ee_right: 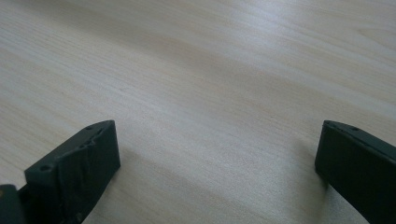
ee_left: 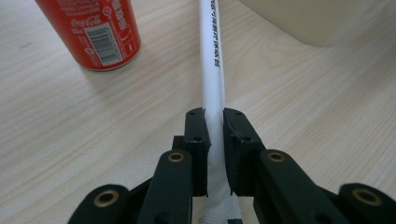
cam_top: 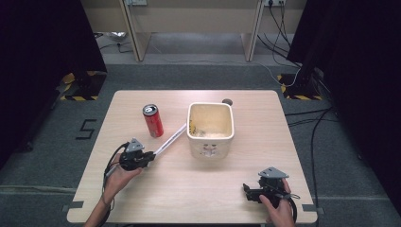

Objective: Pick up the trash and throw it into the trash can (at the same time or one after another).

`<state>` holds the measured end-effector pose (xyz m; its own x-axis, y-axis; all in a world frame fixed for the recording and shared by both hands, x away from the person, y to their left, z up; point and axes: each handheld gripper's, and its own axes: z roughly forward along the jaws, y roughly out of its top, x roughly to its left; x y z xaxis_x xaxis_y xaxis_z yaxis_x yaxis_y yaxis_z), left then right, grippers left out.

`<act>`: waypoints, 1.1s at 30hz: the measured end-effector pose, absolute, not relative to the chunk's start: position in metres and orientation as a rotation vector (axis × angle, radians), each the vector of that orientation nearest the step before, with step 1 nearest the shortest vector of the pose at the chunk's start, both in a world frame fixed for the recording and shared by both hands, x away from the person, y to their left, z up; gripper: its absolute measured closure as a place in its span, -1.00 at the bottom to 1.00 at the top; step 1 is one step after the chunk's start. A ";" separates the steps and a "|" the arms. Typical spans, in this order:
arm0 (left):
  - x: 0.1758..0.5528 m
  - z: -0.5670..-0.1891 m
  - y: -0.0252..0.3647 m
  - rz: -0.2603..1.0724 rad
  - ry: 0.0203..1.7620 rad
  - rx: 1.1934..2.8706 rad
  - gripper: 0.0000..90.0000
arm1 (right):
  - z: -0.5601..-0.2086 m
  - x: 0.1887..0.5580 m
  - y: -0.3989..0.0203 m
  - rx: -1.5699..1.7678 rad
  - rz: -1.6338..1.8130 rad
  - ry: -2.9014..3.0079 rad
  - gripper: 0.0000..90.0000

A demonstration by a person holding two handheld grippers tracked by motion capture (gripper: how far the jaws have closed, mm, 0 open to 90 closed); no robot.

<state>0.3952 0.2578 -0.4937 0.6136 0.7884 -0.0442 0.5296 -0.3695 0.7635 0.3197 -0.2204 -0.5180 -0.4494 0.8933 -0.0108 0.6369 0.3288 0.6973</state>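
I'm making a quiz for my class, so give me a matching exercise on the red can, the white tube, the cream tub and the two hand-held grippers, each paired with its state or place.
Things:
1. red metal soda can
2. long white paper-wrapped tube
3. cream square plastic tub
4. right hand-held gripper

States:
A. jaws wide apart over bare wood
B. clamped in the left hand-held gripper
C. standing upright, left of the tube
D. open-topped, at the table's middle

Pairs: 1-C, 2-B, 3-D, 4-A
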 end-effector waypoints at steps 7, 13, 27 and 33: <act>0.390 -0.479 0.266 0.412 1.023 2.009 0.78 | -0.518 0.320 -0.220 1.353 0.887 2.206 -0.99; 0.386 -0.458 0.276 0.441 1.006 1.985 0.78 | -0.518 0.320 -0.220 1.351 0.886 2.206 -0.99; 0.383 -0.422 0.285 0.442 0.959 1.967 0.78 | -0.518 0.320 -0.220 1.353 0.887 2.206 -0.99; 0.381 -0.408 0.285 0.435 0.931 1.963 0.78 | -0.518 0.320 -0.220 1.353 0.887 2.206 -0.99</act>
